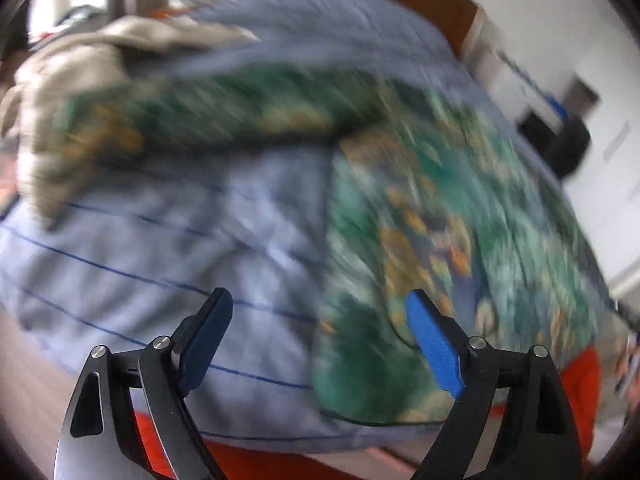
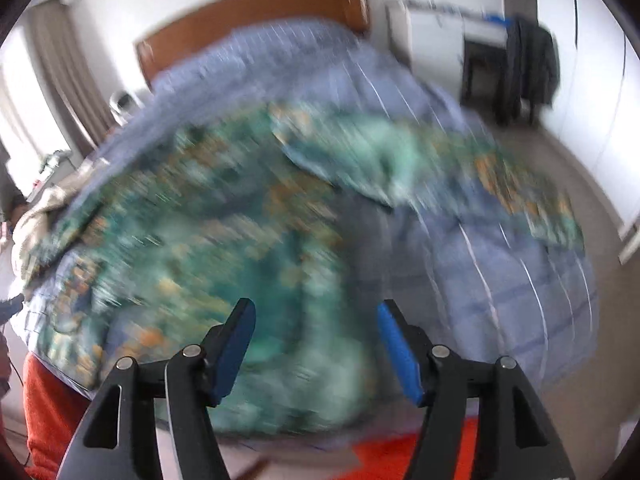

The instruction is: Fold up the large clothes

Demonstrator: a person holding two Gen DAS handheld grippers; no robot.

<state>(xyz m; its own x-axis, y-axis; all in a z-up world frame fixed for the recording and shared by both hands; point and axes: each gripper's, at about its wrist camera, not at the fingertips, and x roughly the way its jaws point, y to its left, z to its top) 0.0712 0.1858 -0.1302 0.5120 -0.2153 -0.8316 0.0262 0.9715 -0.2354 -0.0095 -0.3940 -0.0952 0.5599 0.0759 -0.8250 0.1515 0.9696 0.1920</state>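
Observation:
A large green garment with orange and teal print (image 1: 420, 200) lies spread on a blue striped duvet (image 1: 168, 240) on a bed. It also shows in the right wrist view (image 2: 208, 240), with one sleeve (image 2: 520, 196) reaching right. My left gripper (image 1: 320, 324) is open and empty, above the garment's near left edge. My right gripper (image 2: 316, 336) is open and empty, above the garment's near part. Both views are motion-blurred.
A beige garment (image 1: 80, 80) is heaped at the bed's far left. A wooden headboard (image 2: 248, 12) stands behind. An orange sheet (image 2: 48, 400) shows under the duvet. A desk and a dark chair (image 2: 528, 64) stand at the right wall.

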